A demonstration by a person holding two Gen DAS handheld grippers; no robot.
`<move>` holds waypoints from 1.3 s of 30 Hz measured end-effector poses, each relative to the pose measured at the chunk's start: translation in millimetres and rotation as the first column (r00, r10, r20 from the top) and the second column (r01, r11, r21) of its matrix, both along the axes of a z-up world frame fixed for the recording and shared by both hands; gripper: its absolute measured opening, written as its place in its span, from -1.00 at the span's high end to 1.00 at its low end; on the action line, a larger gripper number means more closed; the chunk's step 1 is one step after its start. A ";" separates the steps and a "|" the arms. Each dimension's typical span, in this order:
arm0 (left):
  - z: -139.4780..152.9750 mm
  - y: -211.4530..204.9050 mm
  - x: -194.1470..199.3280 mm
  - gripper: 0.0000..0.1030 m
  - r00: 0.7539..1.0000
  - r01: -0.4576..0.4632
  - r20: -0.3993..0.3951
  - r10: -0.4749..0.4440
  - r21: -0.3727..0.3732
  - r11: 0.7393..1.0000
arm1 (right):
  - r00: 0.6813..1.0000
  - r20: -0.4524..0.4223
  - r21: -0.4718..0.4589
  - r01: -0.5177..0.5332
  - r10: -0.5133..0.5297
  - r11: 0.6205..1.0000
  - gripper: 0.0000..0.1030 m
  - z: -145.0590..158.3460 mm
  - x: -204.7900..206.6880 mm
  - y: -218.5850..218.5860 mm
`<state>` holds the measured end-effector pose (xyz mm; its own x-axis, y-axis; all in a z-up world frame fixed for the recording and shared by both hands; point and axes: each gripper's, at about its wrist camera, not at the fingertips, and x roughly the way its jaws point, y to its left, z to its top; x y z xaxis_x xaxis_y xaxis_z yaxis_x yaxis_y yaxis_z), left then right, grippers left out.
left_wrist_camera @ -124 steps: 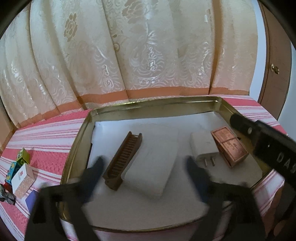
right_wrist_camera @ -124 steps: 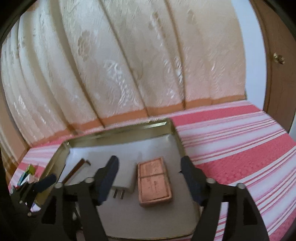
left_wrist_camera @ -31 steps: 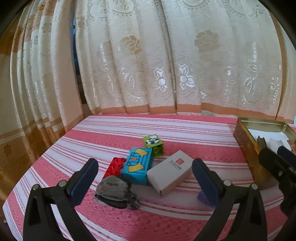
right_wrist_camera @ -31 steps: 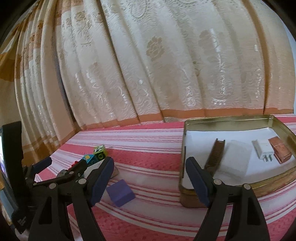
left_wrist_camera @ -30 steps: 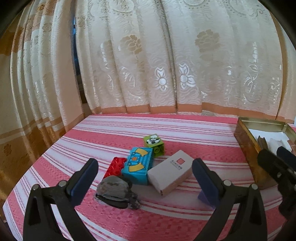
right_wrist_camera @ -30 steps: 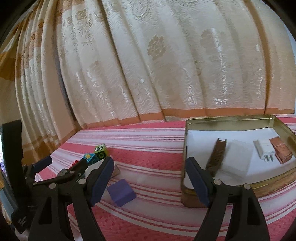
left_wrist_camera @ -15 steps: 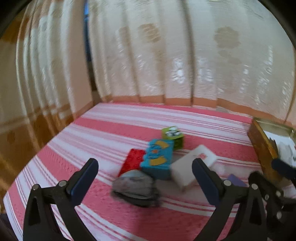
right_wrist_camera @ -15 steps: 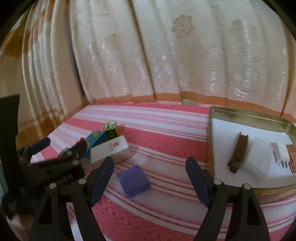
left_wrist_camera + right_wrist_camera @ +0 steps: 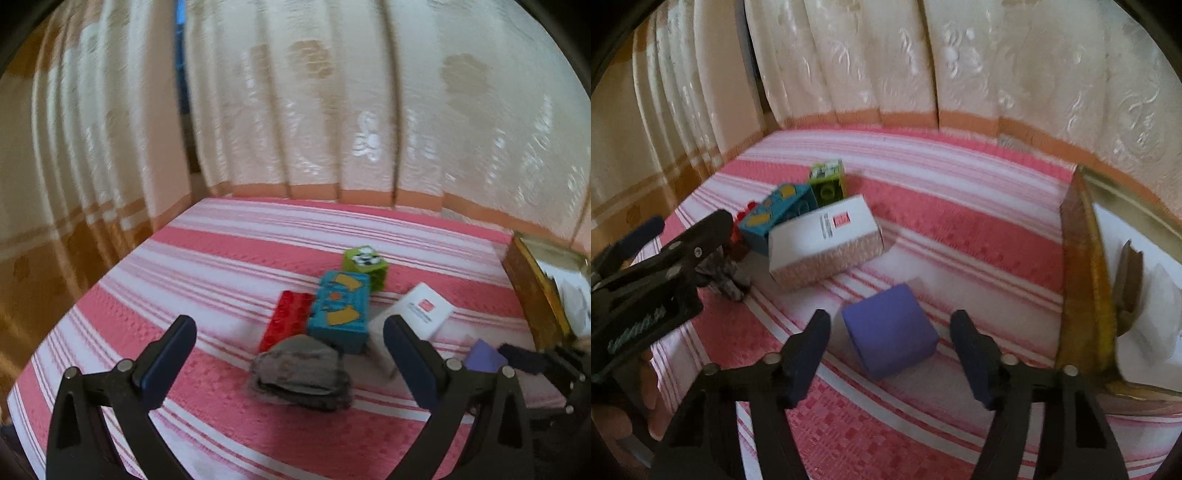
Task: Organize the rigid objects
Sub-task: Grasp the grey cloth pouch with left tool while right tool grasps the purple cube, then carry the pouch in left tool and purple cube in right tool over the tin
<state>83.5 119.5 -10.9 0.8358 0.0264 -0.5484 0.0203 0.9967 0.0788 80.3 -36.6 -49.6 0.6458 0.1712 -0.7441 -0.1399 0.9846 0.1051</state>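
A purple block (image 9: 890, 329) lies on the striped cloth, just ahead of and between the fingers of my open right gripper (image 9: 891, 349). Beyond it lie a white box (image 9: 822, 242), a blue brick (image 9: 775, 212), a green brick (image 9: 827, 181) and a grey stone (image 9: 720, 275). My open, empty left gripper (image 9: 290, 347) hangs over the grey stone (image 9: 301, 371), with the blue brick (image 9: 340, 310), a red brick (image 9: 284, 317), the green brick (image 9: 365, 264) and the white box (image 9: 413, 314) ahead. The purple block (image 9: 484, 356) shows at its right.
A gold tin tray (image 9: 1086, 280) with a white liner stands at the right, holding a brown comb (image 9: 1128, 280) and a white pad; its corner also shows in the left wrist view (image 9: 532, 295). Cream curtains hang close behind the table. The cloth's left edge drops off.
Both grippers have moved forward and down toward the loose objects. The right gripper has closed in on the purple block, which now sits between its fingers. Both stay open.
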 end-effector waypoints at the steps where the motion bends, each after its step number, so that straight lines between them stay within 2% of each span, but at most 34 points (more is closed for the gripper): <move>1: -0.7 -2.6 0.9 -0.99 1.000 0.011 -0.008 -0.011 0.008 1.000 | 1.000 0.001 -0.006 -0.006 0.006 1.000 -0.25 0.0 -0.5 1.3; 2: -1.7 -3.2 2.6 -0.99 1.000 0.015 -0.021 -0.015 0.008 1.000 | 1.000 0.002 -0.012 -0.006 0.006 1.000 -0.22 0.0 -1.1 2.1; 4: -4.1 0.0 6.5 -0.99 0.999 0.014 -0.051 -0.014 -0.010 1.000 | 1.000 0.005 -0.017 -0.005 0.006 1.000 -0.03 0.3 -1.9 2.2; 10: -20.1 16.4 21.6 -0.99 0.981 -0.003 -0.194 -0.020 -0.115 0.993 | 1.000 0.009 0.026 -0.014 0.014 1.000 -0.02 0.4 -4.0 -3.3; 13: -30.0 21.6 27.1 -0.86 0.966 -0.020 -0.258 -0.020 -0.149 0.989 | 1.000 0.016 0.073 -0.016 0.015 0.997 -0.02 1.0 -4.6 -9.0; 15: -34.6 25.8 29.5 -0.63 0.958 -0.042 -0.286 -0.008 -0.167 0.985 | 0.999 0.032 0.122 0.000 -0.004 0.993 -0.02 2.6 -7.2 -17.7; 17: -33.8 29.0 27.4 -0.43 0.961 -0.054 -0.277 0.000 -0.187 0.981 | 0.999 0.042 0.157 0.018 -0.025 0.988 -0.02 3.0 -9.3 -24.4; 21: -33.2 29.7 25.7 -0.41 0.962 -0.054 -0.273 -0.002 -0.199 0.978 | 0.998 0.052 0.164 0.023 -0.032 0.986 -0.02 4.1 -11.2 -24.1; 26: -29.7 37.9 23.6 -0.40 0.970 -0.067 -0.245 0.007 -0.237 0.969 | 0.991 0.128 0.181 0.004 -0.027 0.984 -0.02 13.2 -20.9 -25.0; 28: -21.8 36.4 17.2 -0.40 0.983 -0.057 -0.184 0.012 -0.239 0.969 | 0.981 0.190 0.182 -0.007 -0.028 0.983 -0.02 21.5 -28.0 -25.1; 32: -4.2 22.6 1.3 -0.40 0.999 -0.023 -0.037 0.016 -0.171 0.985 | 0.963 0.267 0.249 -0.020 -0.049 0.968 -0.02 34.8 -38.0 -33.6; 36: 3.9 15.7 -6.6 -0.40 0.999 0.006 0.045 0.001 -0.151 0.989 | 0.952 0.295 0.287 -0.007 -0.082 0.958 -0.02 40.3 -42.0 -43.0; 39: 6.5 12.5 -8.5 -0.41 0.997 0.014 0.071 -0.004 -0.136 0.991 | 0.947 0.304 0.278 0.019 -0.107 0.960 -0.02 42.3 -43.2 -47.0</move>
